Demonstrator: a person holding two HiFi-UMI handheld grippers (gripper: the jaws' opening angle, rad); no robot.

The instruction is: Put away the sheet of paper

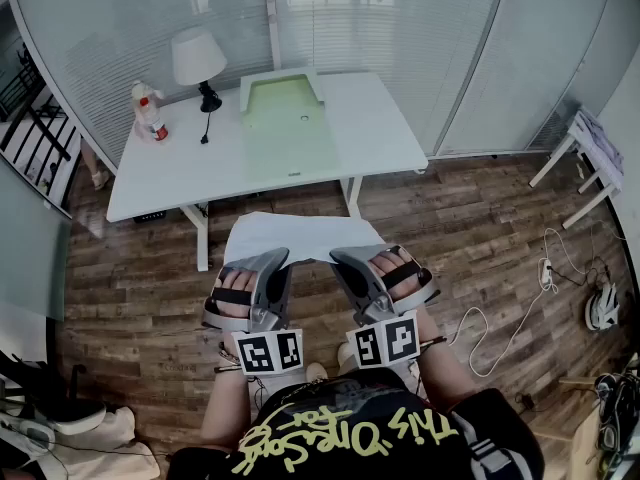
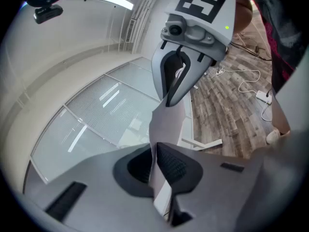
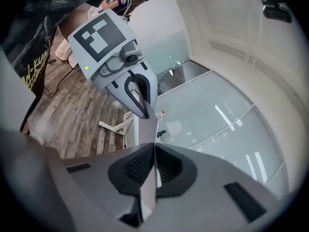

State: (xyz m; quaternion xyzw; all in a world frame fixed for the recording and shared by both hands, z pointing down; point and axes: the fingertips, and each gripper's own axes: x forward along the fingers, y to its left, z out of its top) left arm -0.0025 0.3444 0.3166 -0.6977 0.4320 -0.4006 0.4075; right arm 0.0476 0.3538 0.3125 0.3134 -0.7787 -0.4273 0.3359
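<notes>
- Jaws of the left gripper [image 2: 155, 151]: closed flat on the sheet of paper [image 2: 166, 122], pads pressed to both faces at the near-left corner of the sheet.
- Jaws of the right gripper [image 3: 153, 153]: likewise clamped on the same sheet, at its near-right corner.
- Position of the sheet: held in the air between the two grippers in front of the person, above the wooden floor [image 1: 480, 228], just short of the front edge of the worktop [image 1: 380, 128].
- On the worktop: a pale green tray [image 1: 285, 128] down the middle, a lamp [image 1: 198, 58] and a spray bottle [image 1: 148, 111] towards the back-left corner.
- Step in hand, as judged: carrying; the sheet was not yet put away.
- Next move, as judged: bring the sheet level over the worktop, probably to the green tray, keep both grips even so it does not crease, and let go only once it lies flat.
</notes>
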